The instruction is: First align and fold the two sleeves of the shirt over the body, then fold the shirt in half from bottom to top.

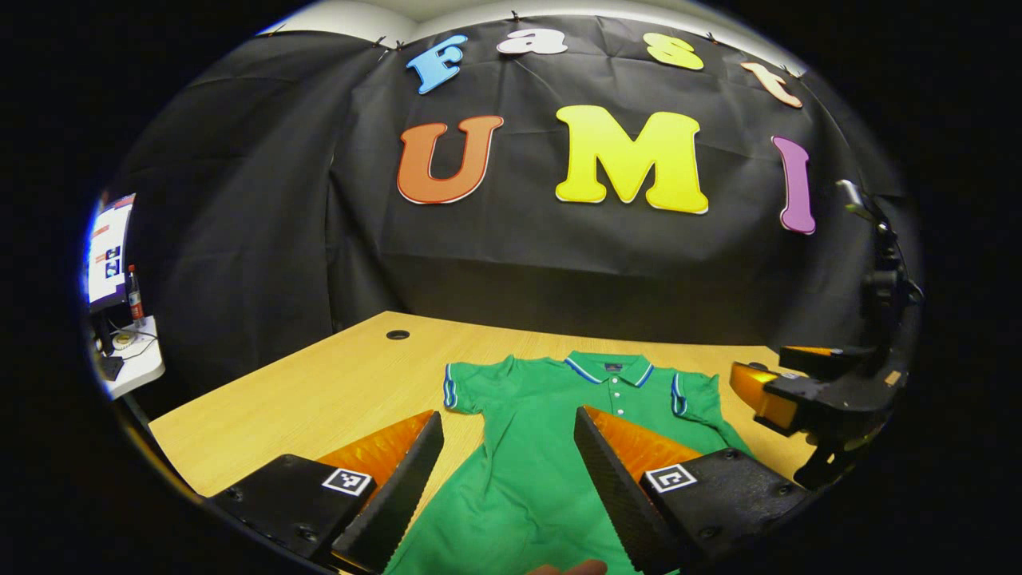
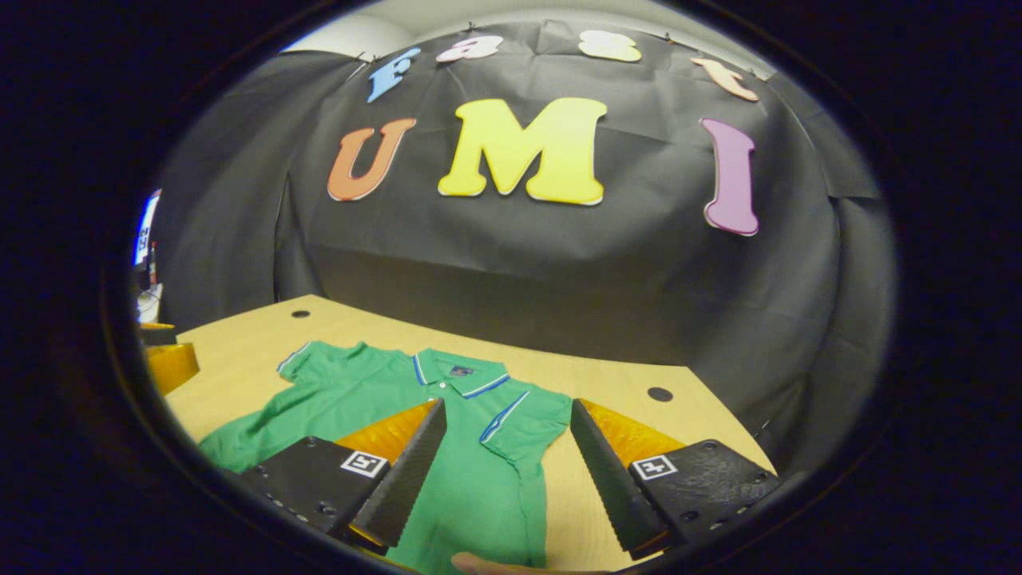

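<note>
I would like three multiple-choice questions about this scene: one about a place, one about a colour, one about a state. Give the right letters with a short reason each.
1. Where does the shirt lie?
A. on the wooden table
B. on a chair
C. on the floor

2. What colour is the shirt's body?
A. red
B. green
C. white

3. How do the sleeves lie?
A. both folded over the body
B. one folded
C. both spread out to the sides

Answers:
1. A, the shirt lies flat on the table's wooden top.
2. B, the cloth is green, with blue and white trim on the collar.
3. C, the left sleeve and the right sleeve both lie out to the sides, not yet folded.
</note>
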A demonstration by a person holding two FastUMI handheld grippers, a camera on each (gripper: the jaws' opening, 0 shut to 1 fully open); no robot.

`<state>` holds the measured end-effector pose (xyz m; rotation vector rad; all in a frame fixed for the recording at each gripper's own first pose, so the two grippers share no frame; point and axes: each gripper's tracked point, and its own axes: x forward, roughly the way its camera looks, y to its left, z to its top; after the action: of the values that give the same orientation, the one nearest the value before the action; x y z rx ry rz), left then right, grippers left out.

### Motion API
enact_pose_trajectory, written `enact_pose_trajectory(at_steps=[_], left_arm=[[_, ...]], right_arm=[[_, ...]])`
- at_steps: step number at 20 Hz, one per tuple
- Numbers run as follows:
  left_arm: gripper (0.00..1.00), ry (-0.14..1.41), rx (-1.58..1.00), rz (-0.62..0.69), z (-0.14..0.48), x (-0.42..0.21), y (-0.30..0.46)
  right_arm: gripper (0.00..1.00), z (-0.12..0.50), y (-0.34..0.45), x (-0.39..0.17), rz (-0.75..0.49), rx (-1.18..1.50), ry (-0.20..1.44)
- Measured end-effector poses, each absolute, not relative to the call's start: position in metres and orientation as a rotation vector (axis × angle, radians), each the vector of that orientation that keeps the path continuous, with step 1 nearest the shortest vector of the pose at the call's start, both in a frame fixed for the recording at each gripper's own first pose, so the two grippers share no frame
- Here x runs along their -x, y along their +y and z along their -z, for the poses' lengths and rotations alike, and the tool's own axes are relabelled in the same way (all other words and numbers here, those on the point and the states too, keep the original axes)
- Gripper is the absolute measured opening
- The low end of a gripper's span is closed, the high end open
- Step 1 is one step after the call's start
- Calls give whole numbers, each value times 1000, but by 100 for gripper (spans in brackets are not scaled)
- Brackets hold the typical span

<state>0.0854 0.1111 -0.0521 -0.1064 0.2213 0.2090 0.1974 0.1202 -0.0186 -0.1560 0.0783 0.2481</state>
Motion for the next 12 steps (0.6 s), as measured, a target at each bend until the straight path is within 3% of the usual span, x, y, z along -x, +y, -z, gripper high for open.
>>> enact_pose_trajectory(at_steps=[7, 12], left_arm=[[100, 288, 161, -182, 48, -146, 158], [100, 372, 140, -194, 90, -200, 209]], right_arm=[[97, 4, 61, -116, -179, 87, 10], [97, 6, 36, -69, -188, 38, -49]])
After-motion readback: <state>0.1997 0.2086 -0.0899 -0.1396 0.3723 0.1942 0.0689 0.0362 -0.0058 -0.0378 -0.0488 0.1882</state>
